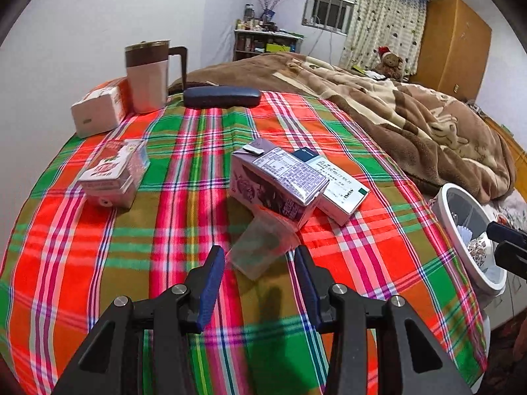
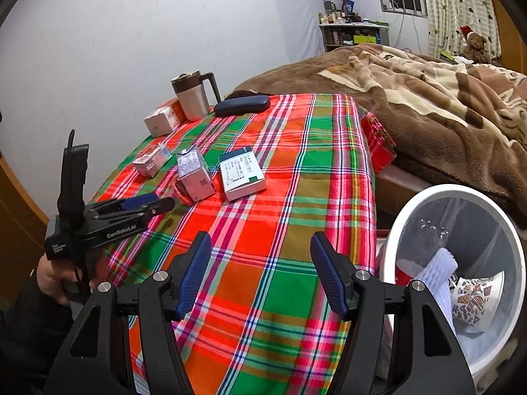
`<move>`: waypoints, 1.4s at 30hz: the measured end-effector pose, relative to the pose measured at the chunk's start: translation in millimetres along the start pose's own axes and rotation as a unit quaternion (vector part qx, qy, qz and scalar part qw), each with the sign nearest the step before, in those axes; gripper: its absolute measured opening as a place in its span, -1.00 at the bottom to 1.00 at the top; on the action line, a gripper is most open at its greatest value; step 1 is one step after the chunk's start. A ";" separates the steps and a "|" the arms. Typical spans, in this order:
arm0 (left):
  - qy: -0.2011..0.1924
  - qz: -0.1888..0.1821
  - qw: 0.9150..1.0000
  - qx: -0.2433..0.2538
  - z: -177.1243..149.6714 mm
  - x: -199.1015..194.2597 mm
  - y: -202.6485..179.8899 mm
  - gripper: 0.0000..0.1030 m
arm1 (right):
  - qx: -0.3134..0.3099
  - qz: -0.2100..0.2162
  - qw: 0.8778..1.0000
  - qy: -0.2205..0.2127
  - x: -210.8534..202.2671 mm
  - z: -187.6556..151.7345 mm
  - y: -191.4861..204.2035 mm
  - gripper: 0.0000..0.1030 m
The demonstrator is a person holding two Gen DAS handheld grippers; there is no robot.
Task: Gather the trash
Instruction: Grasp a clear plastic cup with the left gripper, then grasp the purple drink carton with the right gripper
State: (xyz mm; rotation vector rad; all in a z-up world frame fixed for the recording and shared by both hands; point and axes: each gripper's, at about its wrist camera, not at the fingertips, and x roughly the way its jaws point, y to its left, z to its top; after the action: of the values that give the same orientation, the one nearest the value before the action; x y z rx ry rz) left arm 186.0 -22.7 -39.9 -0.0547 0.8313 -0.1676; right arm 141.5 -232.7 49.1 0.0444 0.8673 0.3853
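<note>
A clear plastic cup (image 1: 260, 247) lies on its side on the plaid tablecloth (image 1: 362, 256), just ahead of my open, empty left gripper (image 1: 260, 263). Behind the cup lies a purple milk carton (image 1: 276, 181), touching a white medicine box (image 1: 339, 184). A small red-and-white carton (image 1: 113, 174) lies to the left. My right gripper (image 2: 260, 263) is open and empty above the table's near right part. The white trash bin (image 2: 411, 207) stands off the table's right edge, holding a patterned paper cup (image 2: 474, 302) and white foam netting (image 2: 441, 270). The left gripper also shows in the right wrist view (image 2: 158, 202).
A steel mug (image 1: 148, 72), a white-and-orange box (image 1: 98, 108) and a dark glasses case (image 1: 222, 97) stand at the table's far edge. A bed with a brown blanket (image 1: 395, 108) lies behind. The bin also shows in the left wrist view (image 1: 448, 197).
</note>
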 end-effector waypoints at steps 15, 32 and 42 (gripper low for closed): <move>0.014 -0.016 0.999 -0.048 -8.9 10.3 17.8 -0.47 | -0.019 0.009 1.000 0.017 21.5 12.0 18.2 0.24; -0.025 -0.006 0.993 -0.119 -16.7 -16.9 61.3 -0.47 | -0.090 0.020 0.995 0.040 71.4 41.3 62.4 0.24; -0.021 -0.031 0.988 -0.147 -22.1 -13.1 77.1 -0.47 | -0.131 0.014 0.990 0.058 112.4 56.7 85.1 0.24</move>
State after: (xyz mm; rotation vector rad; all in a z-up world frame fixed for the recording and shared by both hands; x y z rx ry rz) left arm 170.7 55.8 -54.0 -0.3602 0.8081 -0.1020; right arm 223.0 -107.8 19.8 -0.2104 0.9255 0.5299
